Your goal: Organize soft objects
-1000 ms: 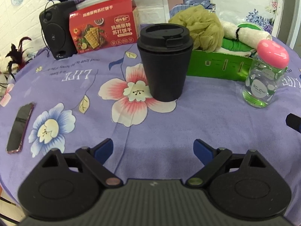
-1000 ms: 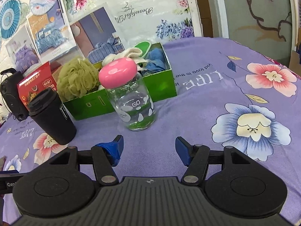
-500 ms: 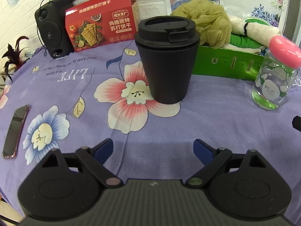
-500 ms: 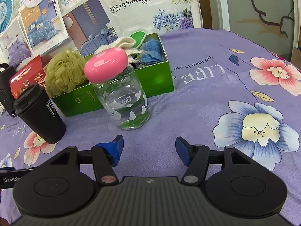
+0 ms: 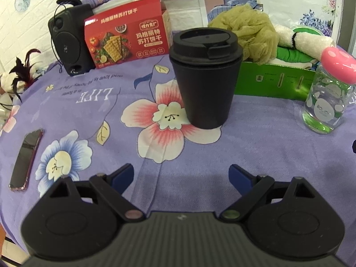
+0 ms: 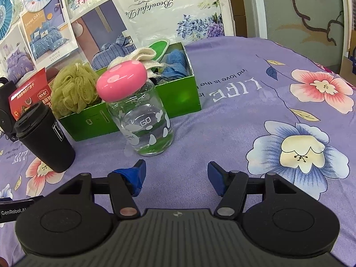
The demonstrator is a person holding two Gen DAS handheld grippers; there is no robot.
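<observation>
Both the left claw [image 5: 181, 175] and right claw [image 6: 175, 175] stand released and empty, the green box [image 6: 133, 116] of soft items lying ahead beyond the black cup [image 5: 205, 75] and glass jar [image 6: 142, 120], nearer the right.

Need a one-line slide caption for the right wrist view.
Open right gripper faces a pink-lidded glass jar before a green box of soft items.

A round table under a purple flowered cloth [image 6: 255, 93] fills the view. Toward twelve o'clock, bedding posters [image 6: 46, 33] and a floral plastic sheet [image 6: 169, 6] lean on the wall. White brick wall [image 5: 13, 31] shows at ten o'clock, a painted grey-green wall [image 6: 311, 11] at two o'clock.
</observation>
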